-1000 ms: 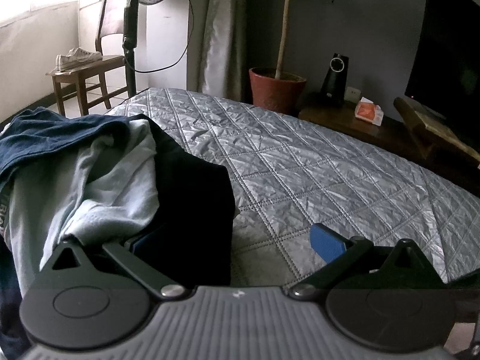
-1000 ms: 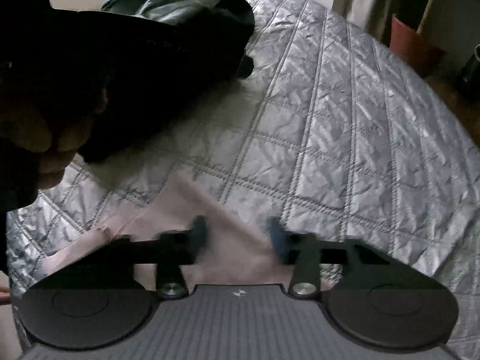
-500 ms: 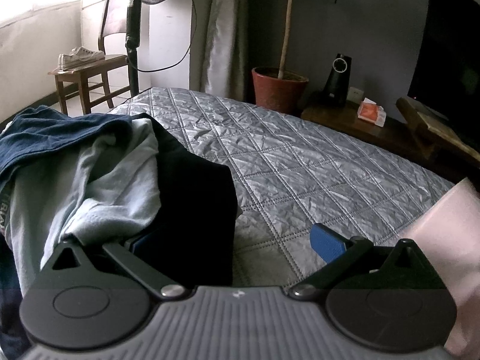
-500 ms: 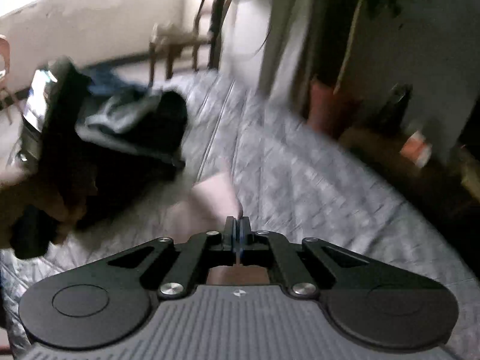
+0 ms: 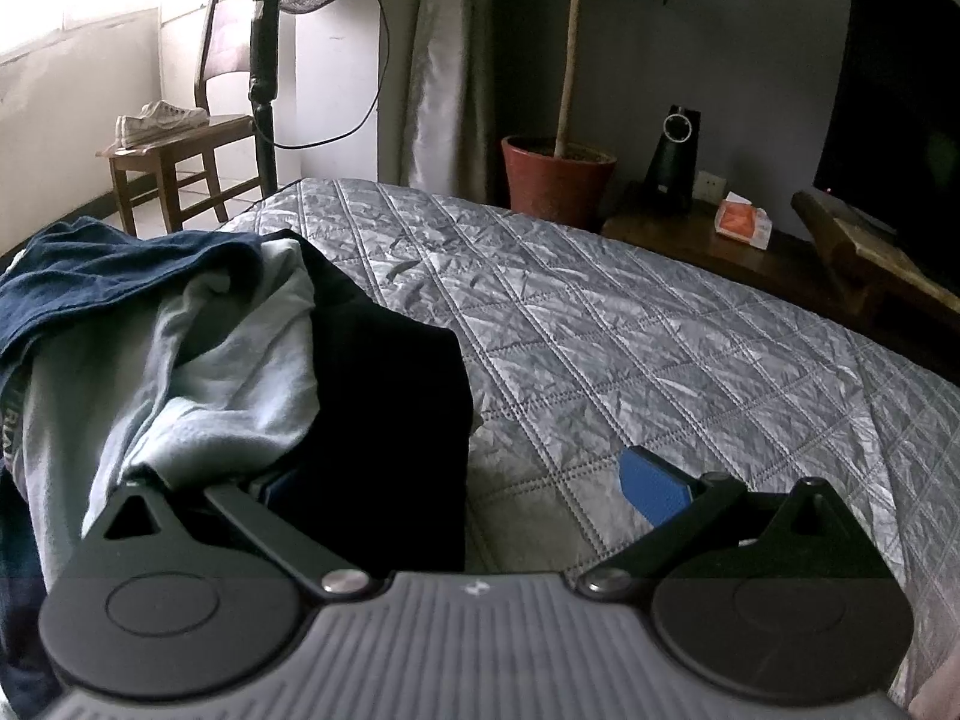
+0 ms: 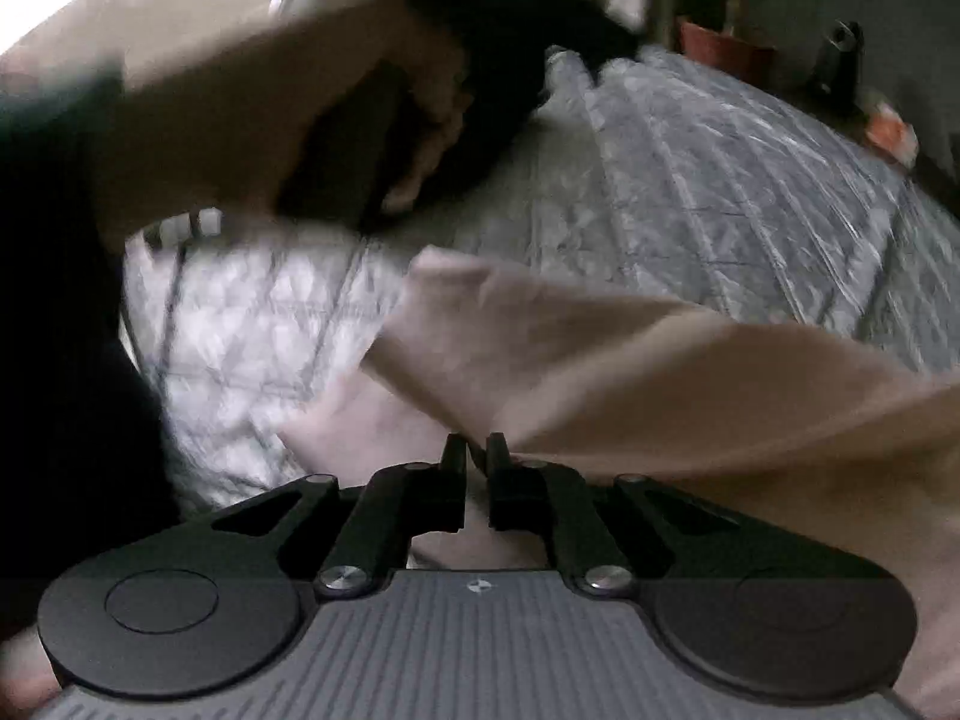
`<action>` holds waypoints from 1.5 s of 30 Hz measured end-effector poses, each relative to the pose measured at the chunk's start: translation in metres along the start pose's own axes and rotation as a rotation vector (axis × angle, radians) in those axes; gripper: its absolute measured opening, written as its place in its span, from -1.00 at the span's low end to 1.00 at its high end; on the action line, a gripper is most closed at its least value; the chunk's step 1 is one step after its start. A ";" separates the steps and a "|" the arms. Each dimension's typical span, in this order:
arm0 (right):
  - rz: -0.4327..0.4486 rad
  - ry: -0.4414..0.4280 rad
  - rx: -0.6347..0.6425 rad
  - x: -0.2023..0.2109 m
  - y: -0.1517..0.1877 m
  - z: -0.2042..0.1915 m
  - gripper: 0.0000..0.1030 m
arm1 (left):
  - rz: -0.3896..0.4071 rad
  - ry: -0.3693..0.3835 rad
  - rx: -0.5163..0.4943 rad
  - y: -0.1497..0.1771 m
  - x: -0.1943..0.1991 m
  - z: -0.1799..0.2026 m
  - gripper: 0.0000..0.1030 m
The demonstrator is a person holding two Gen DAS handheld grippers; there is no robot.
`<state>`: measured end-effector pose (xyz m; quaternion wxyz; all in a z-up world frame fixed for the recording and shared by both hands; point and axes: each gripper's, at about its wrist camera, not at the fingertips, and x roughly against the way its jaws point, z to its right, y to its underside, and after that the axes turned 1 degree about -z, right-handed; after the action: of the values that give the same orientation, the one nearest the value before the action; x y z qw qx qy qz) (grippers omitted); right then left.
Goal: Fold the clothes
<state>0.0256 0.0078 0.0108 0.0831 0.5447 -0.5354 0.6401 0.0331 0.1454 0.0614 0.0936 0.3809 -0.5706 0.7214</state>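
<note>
A pile of clothes sits at the left of the grey quilted bed (image 5: 600, 330): a navy piece (image 5: 102, 276), a light blue garment (image 5: 228, 372) and a black garment (image 5: 390, 408). My left gripper (image 5: 456, 480) stands open at the pile's near edge, its left finger tucked behind the black cloth. In the blurred right wrist view my right gripper (image 6: 477, 450) pinches the edge of a pink garment (image 6: 630, 372), which is lifted off the quilt (image 6: 720, 168). Its jaws are just beginning to open, with the cloth still between them. The person's other hand (image 6: 360, 108) is above and to the left.
Beyond the bed stand a wooden chair (image 5: 174, 150) with white shoes on it, a fan stand (image 5: 264, 60) and a potted tree (image 5: 558, 180). A low wooden unit (image 5: 690, 240) with an orange packet (image 5: 741, 219) and a dark screen (image 5: 900, 90) line the right.
My right gripper closed on the pink garment, then swung sideways and rolled, lifting the cloth off the quilt. The left gripper and the pile have not moved.
</note>
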 end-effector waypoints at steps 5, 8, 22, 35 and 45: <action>0.143 -0.054 -0.263 0.053 -0.012 0.061 -0.51 | -0.003 0.006 -0.007 0.001 0.001 0.001 0.98; 0.232 0.137 -0.507 0.089 -0.018 0.128 0.61 | -0.006 0.009 -0.013 0.001 0.001 0.002 0.98; 0.016 0.414 -0.534 0.099 -0.059 0.341 0.38 | -0.010 0.014 -0.054 0.004 0.003 0.009 0.98; -0.068 0.282 -0.611 0.073 -0.038 0.378 -0.03 | -0.022 0.009 -0.096 0.009 0.001 0.018 0.98; -0.143 0.324 -0.435 0.053 -0.038 0.371 -0.69 | -0.036 0.021 -0.136 0.014 -0.002 0.027 0.98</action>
<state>0.2561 -0.2897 0.0130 0.3276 0.4410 -0.6002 0.5814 0.0386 0.1176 0.0509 0.1381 0.3763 -0.6103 0.6832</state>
